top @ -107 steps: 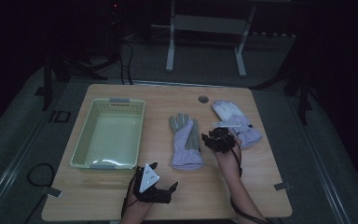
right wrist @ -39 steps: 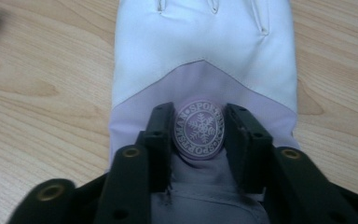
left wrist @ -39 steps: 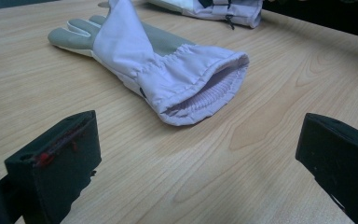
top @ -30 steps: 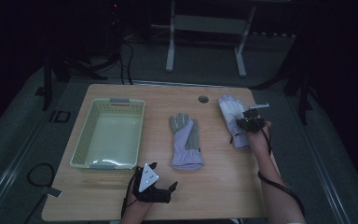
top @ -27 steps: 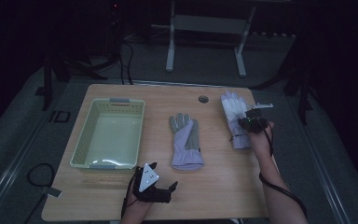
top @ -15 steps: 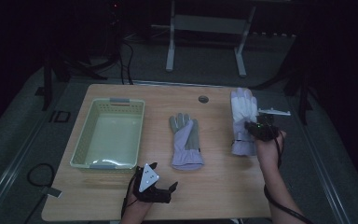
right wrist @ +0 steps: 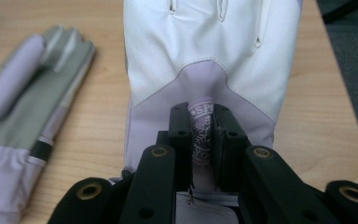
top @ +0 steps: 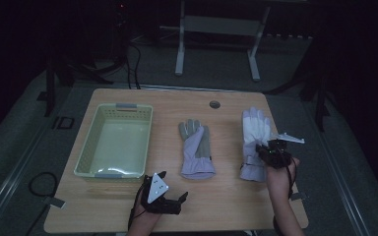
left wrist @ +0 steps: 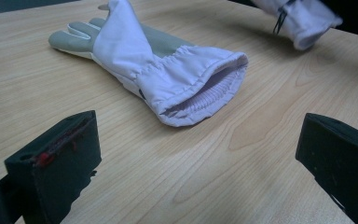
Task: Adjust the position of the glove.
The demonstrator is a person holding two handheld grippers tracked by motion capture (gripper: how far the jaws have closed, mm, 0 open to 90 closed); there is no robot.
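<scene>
Your right gripper pinches a fold near the cuff of the white glove, which lies flat near the table's right edge, fingers pointing away from you. Bare wood separates it from the grey-palmed glove at centre. Your left gripper rests near the front edge, jaws wide apart. The right gripper view shows printed lettering on the pinched fold, too cropped to read. The basket sits left.
</scene>
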